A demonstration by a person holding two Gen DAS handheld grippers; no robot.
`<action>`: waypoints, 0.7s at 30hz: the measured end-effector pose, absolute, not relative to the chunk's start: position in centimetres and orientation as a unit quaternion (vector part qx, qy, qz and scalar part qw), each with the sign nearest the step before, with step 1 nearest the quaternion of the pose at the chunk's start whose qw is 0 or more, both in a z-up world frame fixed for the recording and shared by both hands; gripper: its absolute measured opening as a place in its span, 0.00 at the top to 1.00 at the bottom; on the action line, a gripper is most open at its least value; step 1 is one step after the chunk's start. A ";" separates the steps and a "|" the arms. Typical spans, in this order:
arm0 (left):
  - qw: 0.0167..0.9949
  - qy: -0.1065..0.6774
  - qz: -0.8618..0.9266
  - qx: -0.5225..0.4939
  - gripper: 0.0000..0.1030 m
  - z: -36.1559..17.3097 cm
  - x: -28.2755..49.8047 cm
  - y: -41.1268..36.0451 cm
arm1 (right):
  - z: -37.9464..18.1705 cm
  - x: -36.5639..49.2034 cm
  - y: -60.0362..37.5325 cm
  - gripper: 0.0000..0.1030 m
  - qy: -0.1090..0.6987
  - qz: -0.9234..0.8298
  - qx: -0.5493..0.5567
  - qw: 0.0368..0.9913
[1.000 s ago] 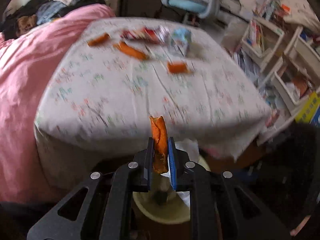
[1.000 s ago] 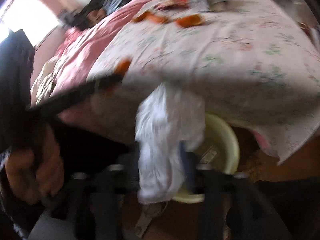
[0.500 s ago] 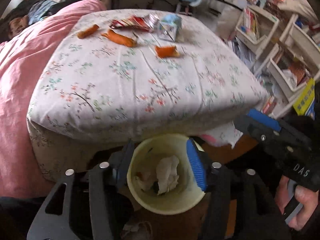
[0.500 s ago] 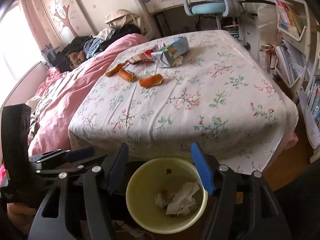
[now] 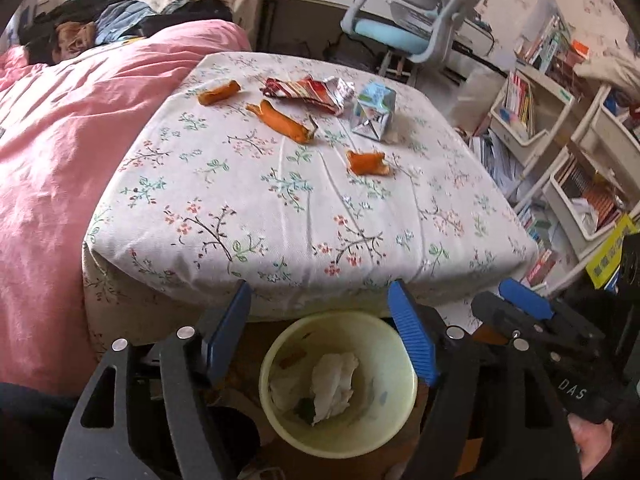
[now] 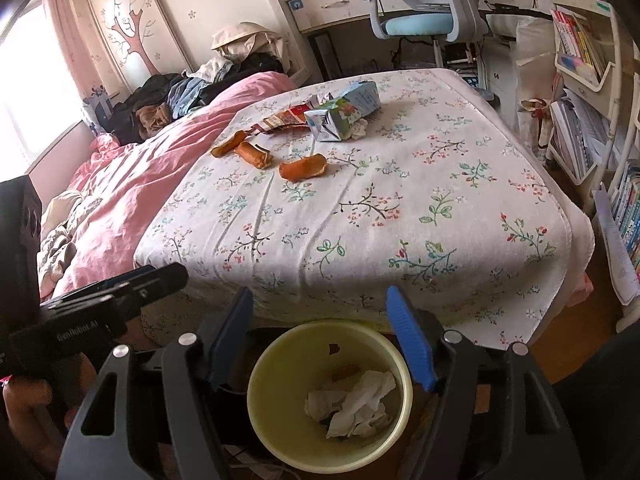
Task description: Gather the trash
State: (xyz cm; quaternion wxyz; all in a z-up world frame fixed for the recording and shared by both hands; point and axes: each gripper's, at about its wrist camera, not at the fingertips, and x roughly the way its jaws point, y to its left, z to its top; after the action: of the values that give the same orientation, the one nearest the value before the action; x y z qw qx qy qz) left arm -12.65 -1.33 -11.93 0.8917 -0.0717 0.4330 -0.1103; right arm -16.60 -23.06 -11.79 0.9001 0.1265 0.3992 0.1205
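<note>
Your left tool [image 5: 320,332] hangs over the pale yellow waste bin [image 5: 404,392] on the floor at the foot of the bed [image 5: 280,216]; jaws are opening w/ nothing between them. Your right tool [image 6: 320,336] is over the same bin, spread wide and released, also empty. Seen from the left cam, the right tool sits just beside, lower right.

Inside the bin: crumpled white tissue [image 6: 360,404] plus a small orange scrap [image 5: 294,358] near the wall.

Trash on the floral sheet, far end: three orange peel pieces – one nearest you [image 5: 367,162], a long one [image 5: 280,121] mid, a third [image 5: 219,93] to the far left. Red-striped snack wrapper [image 5: 308,90] lies behind the long peel. Squashed blue-green drink carton [image 5: 374,112] is on its side just right of the wrapper, w/ a bit of white paper at its base.

Pink duvet [image 5: 60,152] covers the left side of the bed.
</note>
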 end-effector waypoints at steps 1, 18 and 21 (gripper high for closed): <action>0.892 0.431 -0.110 -0.074 0.32 -11.9 -12.7 -1.3 | -11.8 -16.6 -23.0 0.35 0.399 0.120 0.127 0.900; 0.906 0.401 -0.095 -0.093 0.28 -10.9 -12.8 -0.4 | -11.5 -16.7 -22.8 0.35 0.392 0.118 0.120 0.904; 0.908 0.398 -0.093 -0.095 0.28 -10.9 -12.8 -0.3 | -11.5 -16.7 -22.8 0.35 0.391 0.118 0.120 0.905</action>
State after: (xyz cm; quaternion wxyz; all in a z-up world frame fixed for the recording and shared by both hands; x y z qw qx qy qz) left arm -12.78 -0.28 -10.87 0.9076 -0.0946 0.3984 -0.0927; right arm -16.72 -22.82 -11.46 0.9050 0.1199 0.3906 0.1182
